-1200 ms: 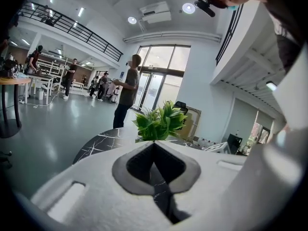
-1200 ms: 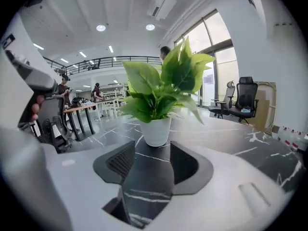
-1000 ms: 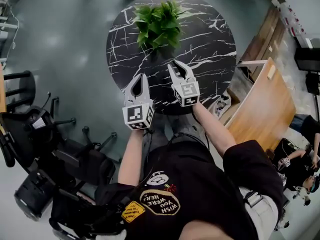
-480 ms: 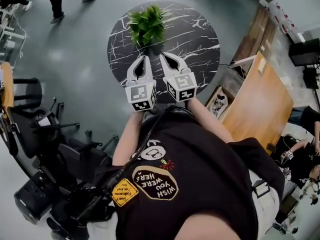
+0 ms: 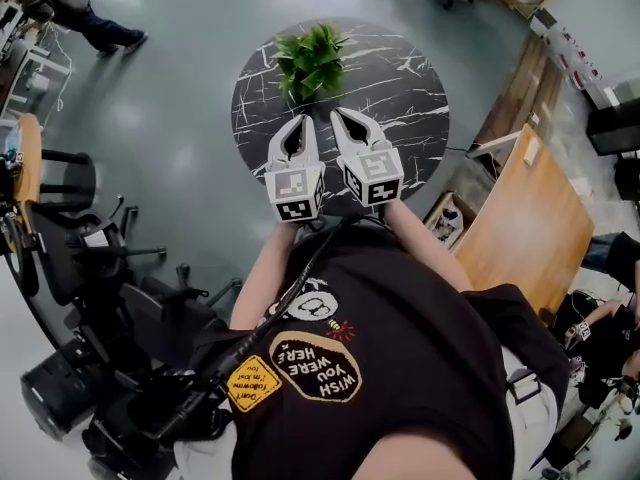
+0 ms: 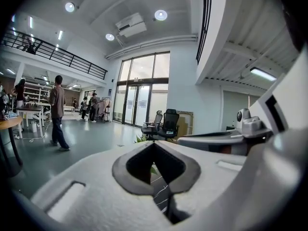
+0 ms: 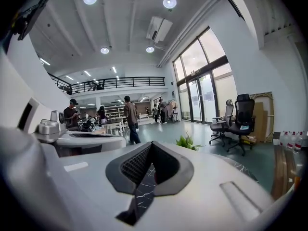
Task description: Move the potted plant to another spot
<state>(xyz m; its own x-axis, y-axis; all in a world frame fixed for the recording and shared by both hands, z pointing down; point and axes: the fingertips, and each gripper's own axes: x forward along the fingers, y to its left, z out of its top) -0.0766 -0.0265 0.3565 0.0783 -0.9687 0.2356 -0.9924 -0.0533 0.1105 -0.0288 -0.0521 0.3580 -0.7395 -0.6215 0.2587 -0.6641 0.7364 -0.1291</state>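
The potted plant (image 5: pixel 313 60), a bushy green one, stands near the far edge of the round black marble table (image 5: pixel 400 98). Both grippers hover side by side over the table's near half, short of the plant and apart from it. My left gripper (image 5: pixel 303 121) is shut with nothing in it, and my right gripper (image 5: pixel 338 115) is shut and empty too. In the left gripper view the left gripper (image 6: pixel 154 144) hides most of the plant (image 6: pixel 143 139). In the right gripper view the plant (image 7: pixel 186 141) shows just right of the right gripper (image 7: pixel 151 145).
Black office chairs (image 5: pixel 110 298) crowd the floor at the left. A wooden desk (image 5: pixel 520 228) stands at the right. A person (image 5: pixel 75 13) walks at the far upper left. More chairs (image 7: pixel 238 121) stand by the glass doors beyond the table.
Both grippers have risen off the table toward my chest and drawn close together. The right jaws, slightly apart before, are now shut. The plant has stayed on the table.
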